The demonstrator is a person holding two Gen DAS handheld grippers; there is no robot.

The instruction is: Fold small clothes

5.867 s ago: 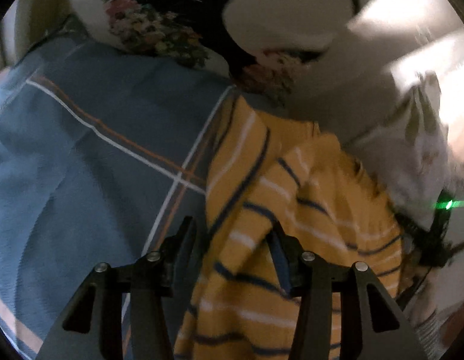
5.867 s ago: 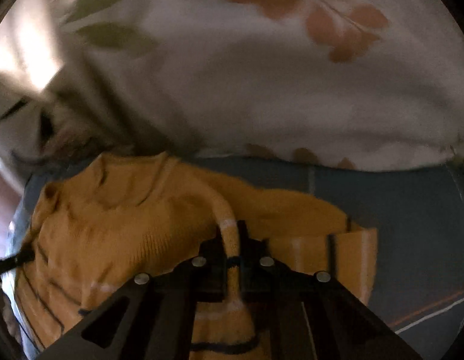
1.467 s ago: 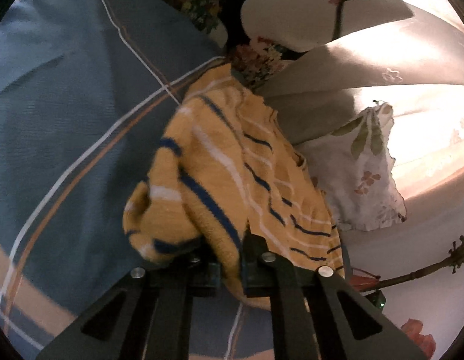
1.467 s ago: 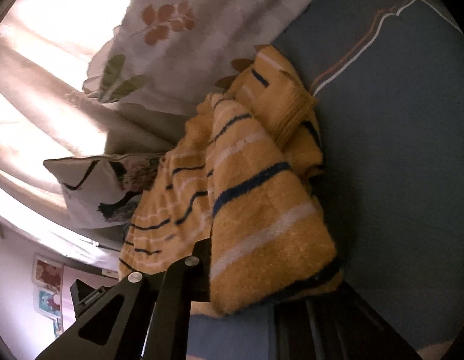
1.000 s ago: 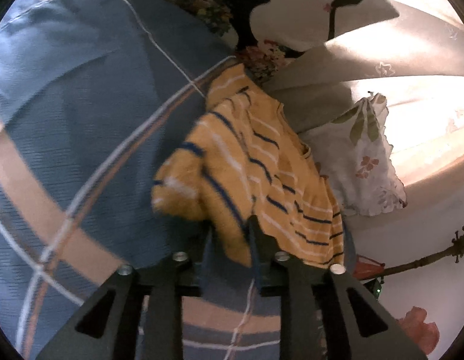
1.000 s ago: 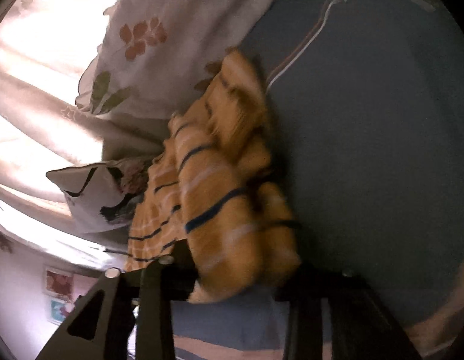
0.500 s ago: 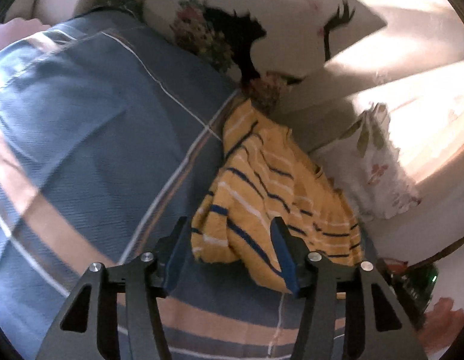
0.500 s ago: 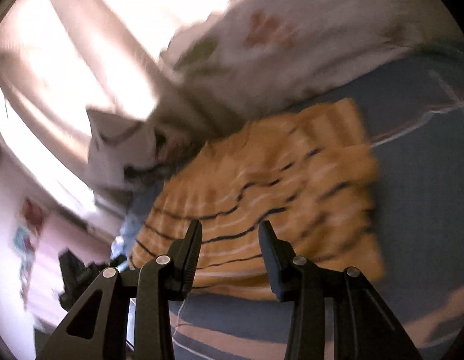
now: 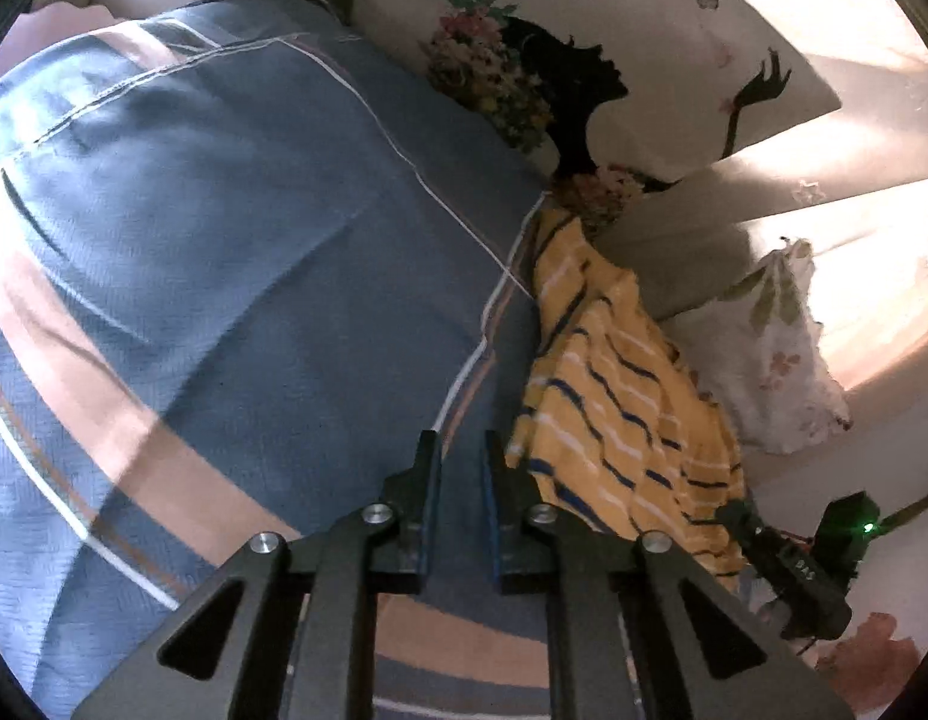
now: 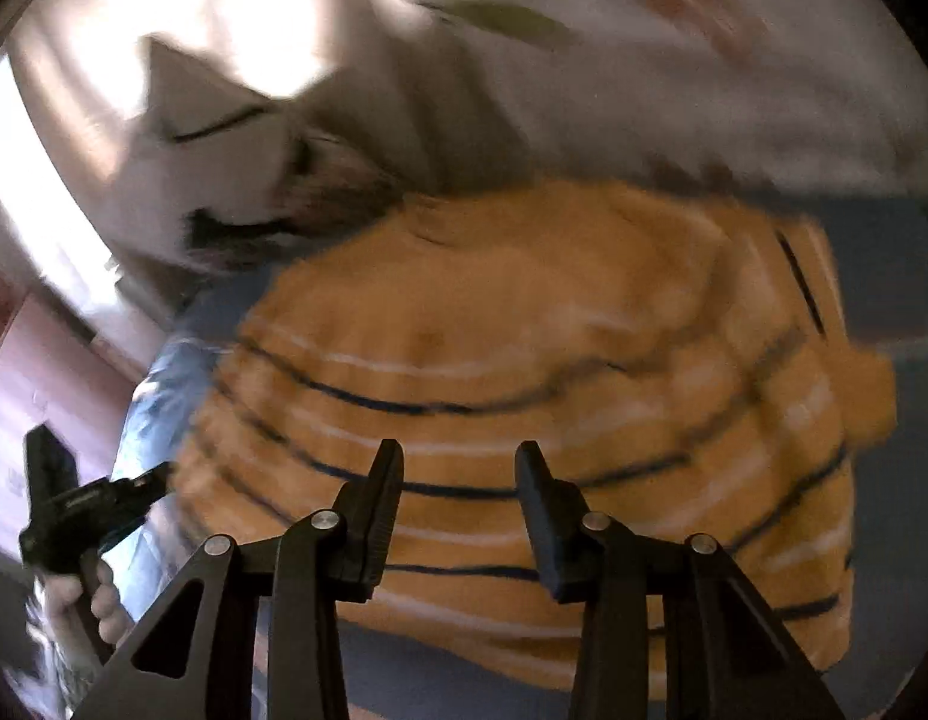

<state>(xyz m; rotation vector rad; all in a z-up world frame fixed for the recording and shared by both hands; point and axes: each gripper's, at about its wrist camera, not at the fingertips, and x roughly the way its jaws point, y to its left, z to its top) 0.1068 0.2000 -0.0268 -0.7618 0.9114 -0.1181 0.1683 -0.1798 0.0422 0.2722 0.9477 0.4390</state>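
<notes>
fuzzy knit sweater (image 9: 613, 396) on matt woven bedsheet (image 9: 224, 252); matt plastic jaws.

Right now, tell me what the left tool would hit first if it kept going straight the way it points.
Most likely the blue plaid bedspread. The left tool, nearly shut and empty, aims at bare cover just left of the yellow striped sweater. Depth is unclear, so it might brush the sweater's edge.
</notes>
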